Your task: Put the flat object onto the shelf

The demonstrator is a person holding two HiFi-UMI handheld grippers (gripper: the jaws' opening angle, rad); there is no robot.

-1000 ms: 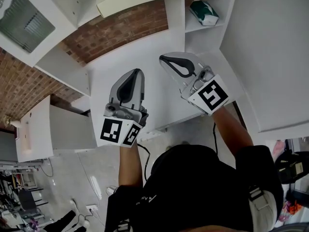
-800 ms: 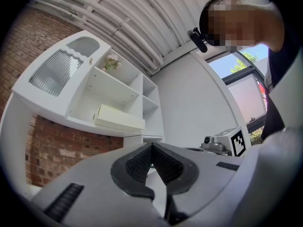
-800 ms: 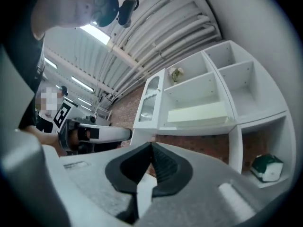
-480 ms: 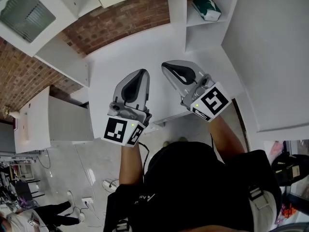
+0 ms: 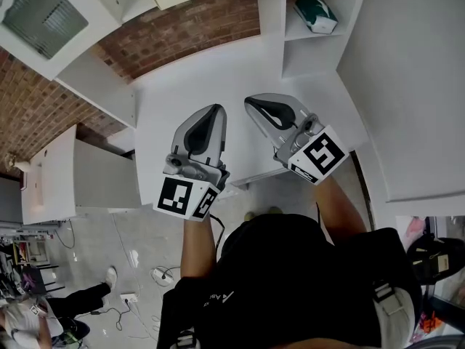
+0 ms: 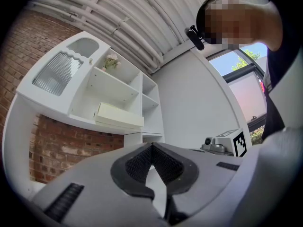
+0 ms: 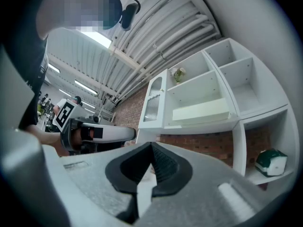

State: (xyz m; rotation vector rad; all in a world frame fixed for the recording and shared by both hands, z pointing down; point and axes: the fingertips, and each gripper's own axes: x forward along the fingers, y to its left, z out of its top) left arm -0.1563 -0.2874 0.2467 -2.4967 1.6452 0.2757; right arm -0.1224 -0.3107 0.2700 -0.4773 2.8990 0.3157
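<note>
Flat object (image 6: 119, 116) lies on shelf (image 6: 113, 91) lower board, long axis along board's front edge, above and ahead of both grippers. Left gripper (image 5: 212, 112), right gripper (image 5: 254, 104): jaws pressed together, empty, over bench (image 5: 182, 86) near edge. Neither markedly nearer. Placement judged done.

The flat object (image 7: 201, 111) is a pale cream rectangular slab with plain faces. It lies level on the bottom board of the wide open compartment of the white shelf (image 7: 194, 91). Its long side runs parallel to the compartment's front edge, and its underside rests on the board.
</note>
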